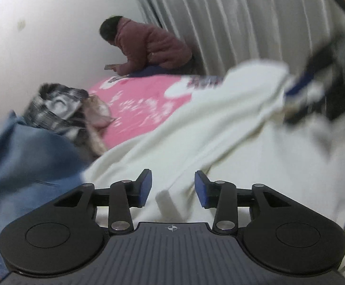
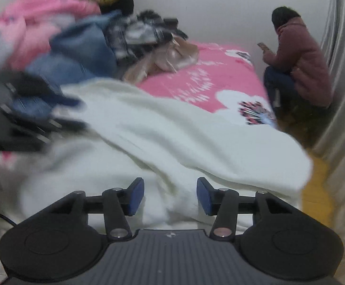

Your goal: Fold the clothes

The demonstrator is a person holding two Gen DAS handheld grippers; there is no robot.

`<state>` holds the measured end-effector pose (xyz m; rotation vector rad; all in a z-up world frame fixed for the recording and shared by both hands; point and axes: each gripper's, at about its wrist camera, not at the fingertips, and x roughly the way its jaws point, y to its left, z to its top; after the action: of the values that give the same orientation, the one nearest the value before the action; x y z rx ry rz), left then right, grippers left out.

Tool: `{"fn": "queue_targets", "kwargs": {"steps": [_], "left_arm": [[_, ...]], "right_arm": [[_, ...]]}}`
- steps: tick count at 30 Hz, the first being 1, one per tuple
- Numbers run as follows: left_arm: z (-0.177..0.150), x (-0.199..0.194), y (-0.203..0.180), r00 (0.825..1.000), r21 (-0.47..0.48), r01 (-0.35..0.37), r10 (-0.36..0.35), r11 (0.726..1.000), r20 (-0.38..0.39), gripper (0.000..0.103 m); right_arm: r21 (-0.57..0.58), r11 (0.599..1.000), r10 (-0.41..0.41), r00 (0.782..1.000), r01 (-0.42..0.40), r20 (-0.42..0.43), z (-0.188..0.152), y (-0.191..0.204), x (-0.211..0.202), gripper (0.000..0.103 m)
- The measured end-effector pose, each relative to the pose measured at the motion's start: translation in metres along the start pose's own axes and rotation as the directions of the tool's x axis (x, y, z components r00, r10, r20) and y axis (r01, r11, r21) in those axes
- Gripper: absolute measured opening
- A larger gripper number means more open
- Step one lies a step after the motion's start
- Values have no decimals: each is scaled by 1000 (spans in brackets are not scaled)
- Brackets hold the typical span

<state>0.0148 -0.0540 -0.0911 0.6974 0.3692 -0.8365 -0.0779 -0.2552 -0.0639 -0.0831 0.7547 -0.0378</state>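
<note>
Over the near part of the bed, the left gripper (image 1: 173, 187) hangs with its blue pads (image 1: 146, 184) spread wide and nothing between them; the white garment (image 1: 196, 128) lies just under and ahead of the gap, though whether the pads touch the cloth cannot be told. The right gripper (image 2: 170, 196) is likewise wide apart and holds nothing, poised above a rumpled fold of the same white garment (image 2: 172, 133). In the left wrist view the right gripper appears blurred at the garment's far right end; in the right wrist view the left gripper appears blurred at the garment's left.

That white garment is spread across the near half of the pink bedspread (image 2: 210, 78), its right side reaching the bed's right edge, where it hangs slightly over the yellowish floor (image 2: 317, 185). Beyond it the pink bedspread lies bare out to the far right corner.

Along the bed's left side sits a heap of clothes: a blue denim piece (image 2: 82, 54), a black-and-white plaid piece (image 2: 134, 33), a tan satin piece (image 2: 172, 57) and a pink fluffy piece (image 2: 30, 23), touching one another and the white garment's left margin.

Past the far right corner a person in a maroon jacket (image 2: 300, 59) crouches by the pale wall, holding a phone (image 2: 262, 46), with a grey curtain (image 2: 343, 95) just beside them.
</note>
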Motion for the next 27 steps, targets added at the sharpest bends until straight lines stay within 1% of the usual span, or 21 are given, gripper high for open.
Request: {"fn": "queue_targets", "kwargs": {"steps": [1, 2, 4, 5, 6, 7, 9, 11, 13, 14, 15, 17, 18, 19, 21, 22, 23, 24, 25, 26, 27], "left_arm": [[-3, 4, -1, 1000, 20, 5, -4, 1000, -18, 40], [-5, 8, -2, 999, 28, 23, -22, 999, -32, 40], [-7, 15, -8, 999, 46, 23, -21, 999, -40, 38], [-6, 18, -10, 999, 60, -3, 6, 998, -43, 16], [-4, 18, -11, 998, 64, -47, 50, 997, -42, 6], [1, 13, -8, 997, 46, -72, 73, 996, -20, 6], [17, -7, 5, 995, -2, -97, 97, 995, 39, 6], [36, -31, 17, 992, -27, -81, 83, 996, 96, 6], [44, -41, 21, 999, -20, 8, -7, 1000, 45, 6], [44, -37, 20, 998, -27, 62, -63, 998, -10, 8], [35, -27, 16, 991, -43, 107, -110, 993, -80, 11], [12, -5, 9, 958, -77, 173, -186, 982, -219, 13], [4, 3, 7, 942, -98, 189, -209, 977, -264, 14], [2, 3, 10, 938, -129, 194, -222, 973, -266, 15], [5, -4, 19, 934, -195, 203, -249, 960, -254, 31], [9, -9, 25, 928, -229, 212, -269, 950, -257, 32], [12, -14, 32, 922, -271, 223, -292, 937, -253, 32], [15, -21, 42, 914, -325, 244, -329, 914, -237, 32], [18, -26, 54, 907, -387, 267, -366, 883, -209, 32], [22, -29, 64, 908, -441, 272, -379, 855, -175, 32], [26, -32, 75, 924, -487, 250, -356, 837, -137, 32]], "right_arm": [[-7, 1000, -20, 1000, 20, -16, -1, -2, 2, 52], [-3, 1000, -21, 1000, 21, -18, -1, -4, 4, 52], [-8, 1000, -25, 1000, 25, -13, 0, -4, 10, 52], [-24, 999, -38, 999, 38, -11, 1, -2, 13, 47], [-40, 998, -51, 999, 50, -9, 3, 1, 16, 32], [-56, 996, -63, 998, 63, -7, 4, 3, 20, 22], [-67, 993, -97, 994, 100, 41, 10, 4, 10, 17], [-61, 989, -127, 985, 135, 119, 20, -1, -15, 17], [-88, 982, -151, 973, 168, 173, 28, -3, -40, 17], [-108, 980, -150, 975, 169, 166, 31, -4, -45, 18], [-121, 982, -131, 983, 147, 132, 28, -6, -44, 18], [-143, 986, -83, 996, 88, 41, 17, -8, -35, 18], [-167, 985, -50, 998, 45, -24, 8, -6, -26, 18], [-197, 980, -32, 997, 17, -74, -2, -3, -19, 18], [-276, 961, -53, 994, 24, -98, -18, 6, -16, 22], [-291, 956, -68, 993, 36, -100, -21, 8, -19, 25], [-299, 953, -82, 992, 48, -101, -22, 8, -24, 37], [-282, 957, -95, 990, 61, -108, -21, 4, -29, 48], [-257, 963, -108, 987, 75, -118, -20, -2, -35, 49], [-222, 972, -111, 987, 83, -116, -17, -10, -41, 49], [-183, 979, -111, 988, 90, -110, -14, -20, -48, 52]]}}
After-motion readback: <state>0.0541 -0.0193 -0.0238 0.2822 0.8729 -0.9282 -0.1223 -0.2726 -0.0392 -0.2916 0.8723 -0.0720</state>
